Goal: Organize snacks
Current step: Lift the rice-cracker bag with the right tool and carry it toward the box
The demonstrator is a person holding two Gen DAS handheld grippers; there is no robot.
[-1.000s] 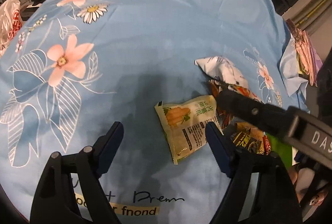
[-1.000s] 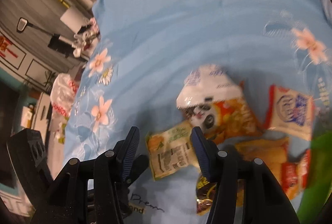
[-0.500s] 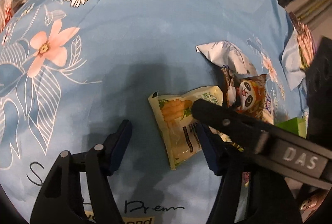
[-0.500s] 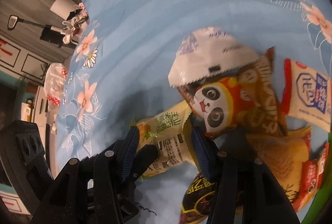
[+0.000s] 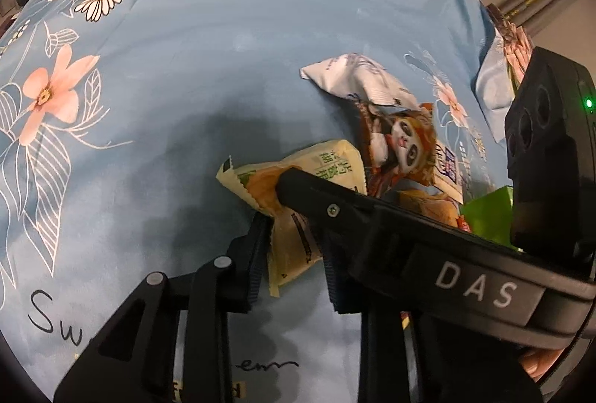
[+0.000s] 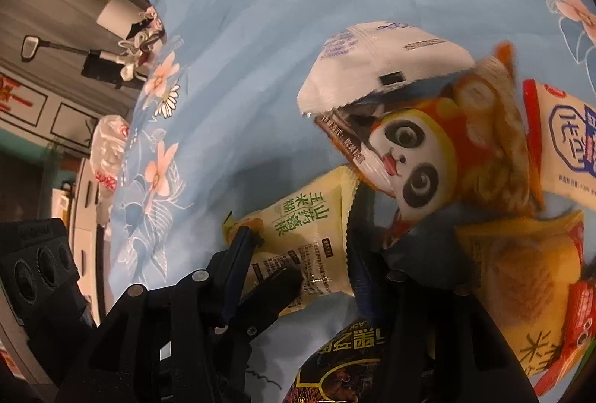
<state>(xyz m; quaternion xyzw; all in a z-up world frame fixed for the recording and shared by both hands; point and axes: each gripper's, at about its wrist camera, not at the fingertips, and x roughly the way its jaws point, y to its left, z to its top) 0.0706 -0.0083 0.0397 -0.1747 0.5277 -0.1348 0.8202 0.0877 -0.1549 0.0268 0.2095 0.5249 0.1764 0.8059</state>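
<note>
A pale yellow snack packet (image 5: pixel 327 157) (image 6: pixel 309 224) lies on the blue floral cloth (image 5: pixel 186 67). My left gripper (image 5: pixel 294 231) is shut on its near end, and the foil is crumpled between the pads. My right gripper (image 6: pixel 298 235) straddles the same packet. Its jaws are closing and its fingers stand at the packet's two side edges without visibly squeezing it. One right finger (image 5: pixel 335 205) crosses the left wrist view and rests over the packet. A left finger (image 6: pixel 275 291) shows below the packet in the right wrist view.
More snacks are piled just beyond and to the right: a white packet (image 6: pixel 380 60), an orange panda packet (image 6: pixel 428 157), a red-and-cream packet (image 6: pixel 566 142), a yellow-orange packet (image 6: pixel 521 272) and a dark packet (image 6: pixel 342 365). A green object (image 5: pixel 488 213) sits at the right. The cloth stretches left and far.
My left jaws have closed from wide apart onto the yellow packet, bunching it. My right gripper has come down closer over the packet and its jaws have narrowed.
</note>
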